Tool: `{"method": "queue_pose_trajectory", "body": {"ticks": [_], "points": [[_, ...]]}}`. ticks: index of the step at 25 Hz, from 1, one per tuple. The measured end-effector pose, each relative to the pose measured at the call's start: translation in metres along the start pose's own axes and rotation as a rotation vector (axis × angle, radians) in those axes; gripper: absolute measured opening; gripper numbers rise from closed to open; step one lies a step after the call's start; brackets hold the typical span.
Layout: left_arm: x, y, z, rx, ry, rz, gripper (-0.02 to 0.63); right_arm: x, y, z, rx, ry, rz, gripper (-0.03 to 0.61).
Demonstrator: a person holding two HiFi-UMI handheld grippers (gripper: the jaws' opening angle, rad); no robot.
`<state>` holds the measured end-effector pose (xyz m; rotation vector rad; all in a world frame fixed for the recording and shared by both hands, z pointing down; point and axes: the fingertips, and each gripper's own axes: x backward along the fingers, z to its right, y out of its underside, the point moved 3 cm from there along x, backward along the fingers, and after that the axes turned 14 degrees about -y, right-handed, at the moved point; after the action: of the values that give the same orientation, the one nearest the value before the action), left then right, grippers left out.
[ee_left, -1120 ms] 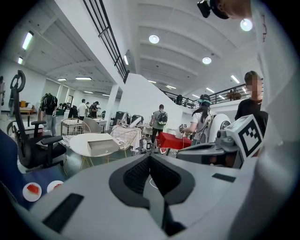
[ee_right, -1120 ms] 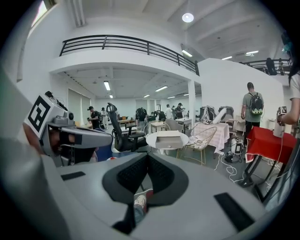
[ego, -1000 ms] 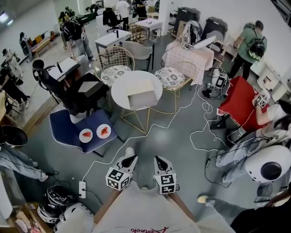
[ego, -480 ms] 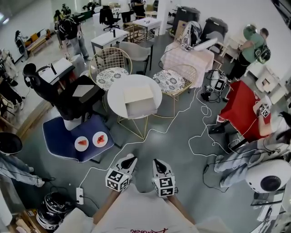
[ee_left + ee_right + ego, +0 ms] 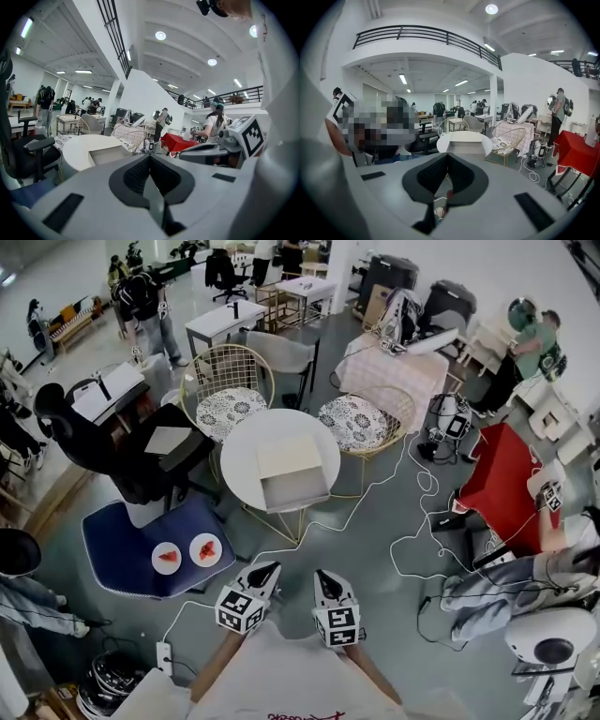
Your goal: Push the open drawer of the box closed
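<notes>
The box (image 5: 291,457) sits on the round table (image 5: 242,442), its drawer (image 5: 296,493) open — well apart from that table, the left gripper (image 5: 271,567) and right gripper (image 5: 321,575) are pinched shut, empty.

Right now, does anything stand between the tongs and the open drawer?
Nothing visible stands there. Between the left tongs, the right tongs and the open drawer lies only floor, crossed by a white cable.
</notes>
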<state>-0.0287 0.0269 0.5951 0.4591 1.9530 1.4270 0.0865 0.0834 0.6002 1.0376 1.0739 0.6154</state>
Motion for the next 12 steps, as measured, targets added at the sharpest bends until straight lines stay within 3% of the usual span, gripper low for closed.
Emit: {"method": "queue_pose_trajectory", "body": {"ticks": [12], "points": [[-0.082,-0.078,-0.097,0.004,0.01,0.007,0.012,-0.113,-0.093,0.051,0.01,0.005,-0.004,0.015]]}}
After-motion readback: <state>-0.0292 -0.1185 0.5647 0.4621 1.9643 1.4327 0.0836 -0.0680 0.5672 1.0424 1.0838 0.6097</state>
